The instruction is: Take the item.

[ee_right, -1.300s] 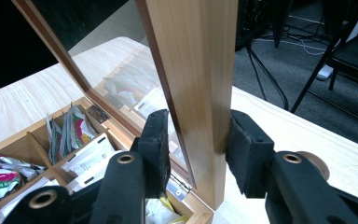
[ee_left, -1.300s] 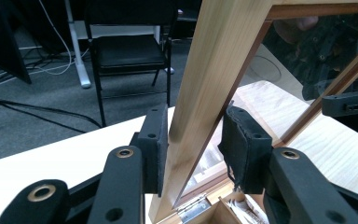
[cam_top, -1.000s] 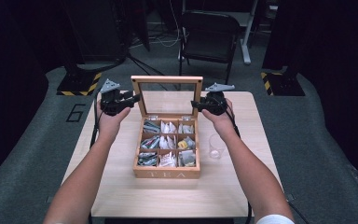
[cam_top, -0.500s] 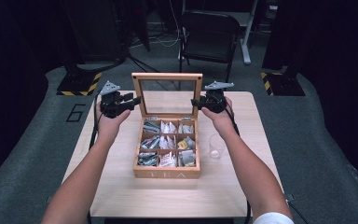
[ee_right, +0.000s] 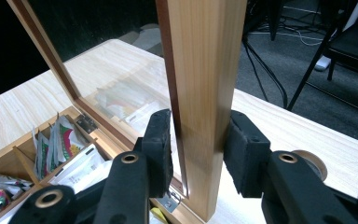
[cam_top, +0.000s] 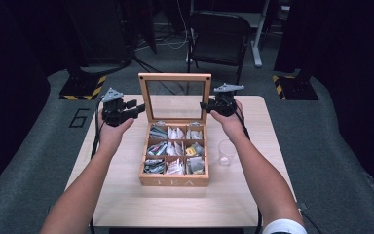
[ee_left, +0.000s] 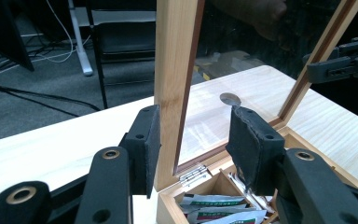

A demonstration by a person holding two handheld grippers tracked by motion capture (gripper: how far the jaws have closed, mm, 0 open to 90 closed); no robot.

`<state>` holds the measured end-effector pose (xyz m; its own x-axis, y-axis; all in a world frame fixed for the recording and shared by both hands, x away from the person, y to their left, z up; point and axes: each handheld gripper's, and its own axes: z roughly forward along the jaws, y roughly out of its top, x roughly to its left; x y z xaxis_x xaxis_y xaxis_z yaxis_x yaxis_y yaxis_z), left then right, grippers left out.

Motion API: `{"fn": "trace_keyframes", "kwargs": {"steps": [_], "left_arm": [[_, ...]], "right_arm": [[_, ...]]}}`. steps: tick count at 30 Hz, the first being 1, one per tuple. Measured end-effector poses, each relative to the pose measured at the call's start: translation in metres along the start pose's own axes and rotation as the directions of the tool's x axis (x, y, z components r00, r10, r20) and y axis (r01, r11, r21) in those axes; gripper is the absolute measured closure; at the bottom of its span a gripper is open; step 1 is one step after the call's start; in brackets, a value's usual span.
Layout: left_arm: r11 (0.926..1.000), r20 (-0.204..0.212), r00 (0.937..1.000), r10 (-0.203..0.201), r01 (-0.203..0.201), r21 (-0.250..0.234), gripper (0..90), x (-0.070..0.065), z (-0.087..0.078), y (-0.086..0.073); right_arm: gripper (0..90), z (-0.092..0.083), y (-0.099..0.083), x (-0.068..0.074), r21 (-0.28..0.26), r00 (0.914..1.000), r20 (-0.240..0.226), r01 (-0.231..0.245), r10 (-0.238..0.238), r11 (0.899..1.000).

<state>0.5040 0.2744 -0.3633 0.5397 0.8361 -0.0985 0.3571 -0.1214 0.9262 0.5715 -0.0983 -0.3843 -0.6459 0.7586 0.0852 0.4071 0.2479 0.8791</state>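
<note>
On the light wooden table (cam_top: 126,195) stands a wooden tea box (cam_top: 174,181), near the middle, with its glass-paned lid (cam_top: 175,79) raised upright at the far edge. Nine compartments inside hold tea sachets (cam_top: 175,148). A clear plastic cup (cam_top: 226,152) sits just beside the box, on its right.

Left gripper (ee_left: 193,135): straddles the left post of the lid frame. Outer pad lies against the outer face of the post; inner pad stands clear of it, on the glass side, with a visible gap. The jaws have just been opening, with the post between them, so no pinch on this side. In the high view the left gripper (cam_top: 135,108) sits just left of the lid.

Right gripper (ee_right: 198,144): jaws on either side of the right post of the lid frame. The pad on the outer face touches the wood; the pad on the glass side appears to touch as well, though shadow along that edge makes the contact hard to confirm. Reads as a pinch on the post. In the high view the right gripper (cam_top: 207,105) is at the lid's right edge.

Left hand (cam_top: 111,129) and right hand (cam_top: 229,121) rest over the table on either side of the box. A black chair (cam_top: 218,36) stands beyond the table.
</note>
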Motion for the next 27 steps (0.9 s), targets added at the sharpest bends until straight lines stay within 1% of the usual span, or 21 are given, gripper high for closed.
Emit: {"fn": "trace_keyframes", "kwargs": {"steps": [4,8,11,13,14,15,16,18,19,20,23,25,27], "left_arm": [[1.0000,-0.002,1.0000,0.007,-0.007,0.004,53.4,0.000,-0.003,-0.002],[1.0000,0.005,1.0000,-0.002,0.002,0.004,52.5,-0.001,-0.005,-0.004],[1.0000,0.007,1.0000,-0.002,0.002,0.001,51.7,-0.001,-0.007,-0.006],[1.0000,0.004,1.0000,-0.001,0.001,0.001,51.8,-0.001,-0.008,-0.007],[1.0000,0.002,1.0000,0.000,0.000,0.000,51.9,-0.001,-0.009,-0.007],[1.0000,0.001,1.0000,-0.002,0.002,-0.003,51.9,-0.001,-0.010,-0.008],[1.0000,0.001,1.0000,-0.004,0.004,0.003,51.9,-0.001,-0.011,-0.008],[1.0000,-0.006,1.0000,0.002,-0.002,0.008,51.7,0.000,-0.011,-0.008],[0.9999,-0.007,1.0000,-0.004,0.004,0.010,51.7,0.001,-0.012,-0.008],[1.0000,-0.008,1.0000,-0.004,0.004,0.008,51.7,0.001,-0.013,-0.008],[1.0000,-0.009,1.0000,0.000,0.000,0.005,51.7,0.000,-0.014,-0.008],[1.0000,-0.007,0.9999,0.008,-0.008,0.005,51.7,-0.001,-0.015,-0.007],[0.9999,-0.005,0.9999,0.010,-0.010,0.005,51.0,-0.002,-0.016,-0.007]], "right_arm": [[63.3,0.001,0.000,-0.001,-0.002,1.0000,0.006,-0.005,0.005,1.000],[63.4,0.003,0.001,-0.003,-0.003,1.0000,0.005,-0.006,0.006,1.000],[63.7,0.004,0.003,-0.003,0.010,0.9999,0.004,-0.012,0.012,1.000],[63.8,0.005,0.004,-0.005,0.015,1.0000,0.006,-0.004,0.004,1.000],[63.9,0.006,0.004,-0.005,0.019,0.9999,0.007,-0.014,0.014,1.000],[63.9,0.007,0.004,-0.006,0.018,0.9999,0.008,-0.009,0.009,1.000],[64.0,0.007,0.005,-0.006,0.018,0.9999,0.010,-0.012,0.012,1.000],[64.0,0.008,0.005,-0.007,0.020,0.9998,0.013,-0.013,0.013,1.000],[63.9,0.009,0.005,-0.007,0.020,0.9998,0.014,-0.012,0.011,1.000],[63.8,0.009,0.005,-0.007,0.022,0.9996,0.017,-0.022,0.021,1.000],[63.2,0.010,0.006,-0.007,0.028,0.9997,0.014,-0.019,0.019,0.999],[61.8,0.010,0.006,-0.008,0.030,0.9995,0.010,-0.030,0.030,0.999],[61.7,0.011,0.006,-0.009,0.031,0.9996,0.013,-0.025,0.025,0.999]]}}
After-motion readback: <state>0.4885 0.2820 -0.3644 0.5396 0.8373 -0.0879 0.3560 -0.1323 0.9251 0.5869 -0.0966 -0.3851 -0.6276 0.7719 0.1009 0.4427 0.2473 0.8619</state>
